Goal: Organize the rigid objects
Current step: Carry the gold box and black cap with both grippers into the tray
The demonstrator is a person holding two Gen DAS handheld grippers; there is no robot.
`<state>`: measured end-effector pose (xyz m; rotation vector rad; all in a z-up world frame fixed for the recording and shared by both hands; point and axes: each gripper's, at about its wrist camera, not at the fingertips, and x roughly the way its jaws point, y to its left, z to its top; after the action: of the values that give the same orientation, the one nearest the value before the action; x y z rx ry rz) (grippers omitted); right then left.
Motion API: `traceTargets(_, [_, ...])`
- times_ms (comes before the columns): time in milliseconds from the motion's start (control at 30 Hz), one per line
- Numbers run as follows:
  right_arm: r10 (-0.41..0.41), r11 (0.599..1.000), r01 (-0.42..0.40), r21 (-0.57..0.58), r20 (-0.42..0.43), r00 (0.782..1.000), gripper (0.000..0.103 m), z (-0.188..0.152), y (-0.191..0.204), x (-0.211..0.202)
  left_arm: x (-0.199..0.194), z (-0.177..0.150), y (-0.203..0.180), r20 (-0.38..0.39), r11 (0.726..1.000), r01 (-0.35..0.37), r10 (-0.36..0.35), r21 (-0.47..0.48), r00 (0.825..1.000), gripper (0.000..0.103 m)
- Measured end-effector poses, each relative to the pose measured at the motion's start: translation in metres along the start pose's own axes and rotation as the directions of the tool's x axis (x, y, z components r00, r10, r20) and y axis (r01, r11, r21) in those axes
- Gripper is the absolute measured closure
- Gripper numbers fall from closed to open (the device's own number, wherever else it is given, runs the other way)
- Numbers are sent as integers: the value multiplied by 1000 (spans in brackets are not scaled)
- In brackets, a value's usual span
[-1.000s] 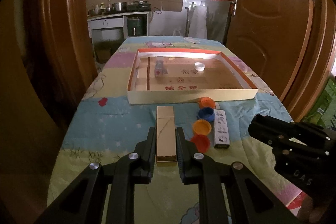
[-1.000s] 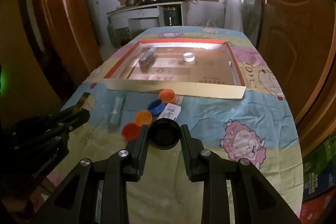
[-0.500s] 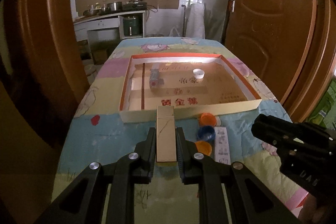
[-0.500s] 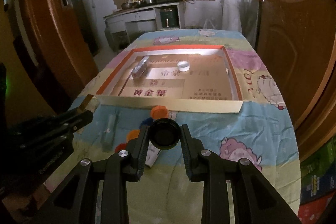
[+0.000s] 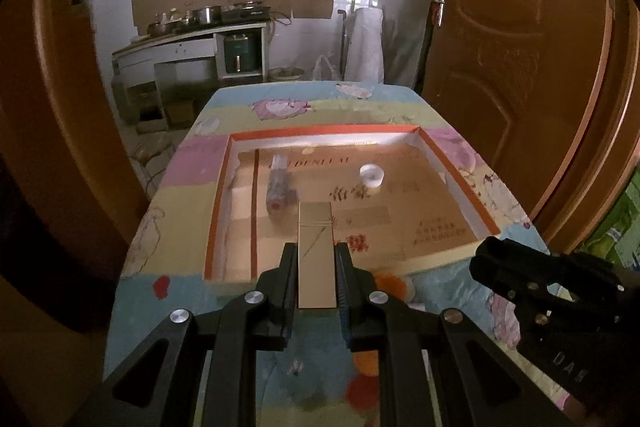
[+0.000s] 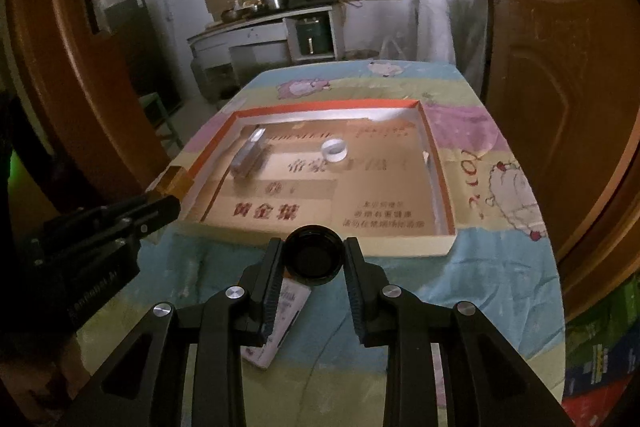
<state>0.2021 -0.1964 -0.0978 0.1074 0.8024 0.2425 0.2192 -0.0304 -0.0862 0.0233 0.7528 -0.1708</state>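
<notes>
gold rectangular box clamped in left fingers; round black cap pinched by right fingers, over cardboard tray.

Since a second ago the left gripper has lifted the gold box off the tablecloth and carried it toward 12 o'clock; its far end now hangs over the tray, close to the clear wrapped item. The right gripper has likewise raised the black cap and advanced to the tray's near wall. The coloured caps now lie under and behind both grippers, toward 6 o'clock.
</notes>
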Motion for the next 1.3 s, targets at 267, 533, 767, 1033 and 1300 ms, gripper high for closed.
traceTargets(267, [-13, 1000, 13, 28, 3, 1000, 73, 23, -12, 13, 19, 28, -4, -7, 1000, 23, -24, -3, 1000, 85])
traceTargets(533, [-23, 999, 23, 34, -7, 1000, 73, 42, -26, 33, 42, 49, -8, -22, 999, 34, -35, -3, 999, 85])
traceTargets(767, [-23, 999, 24, 36, -31, 999, 73, 54, -36, 58, 66, 61, -9, -46, 999, 35, -36, -10, 998, 85])
traceTargets(1033, [-26, 999, 27, 26, -46, 999, 73, 66, -43, 81, 92, 71, -11, -66, 999, 38, -39, -11, 997, 85])
traceTargets(1300, [-35, 999, 36, 17, -62, 997, 73, 76, -49, 100, 112, 78, -10, -92, 1000, 29, -29, -4, 995, 85])
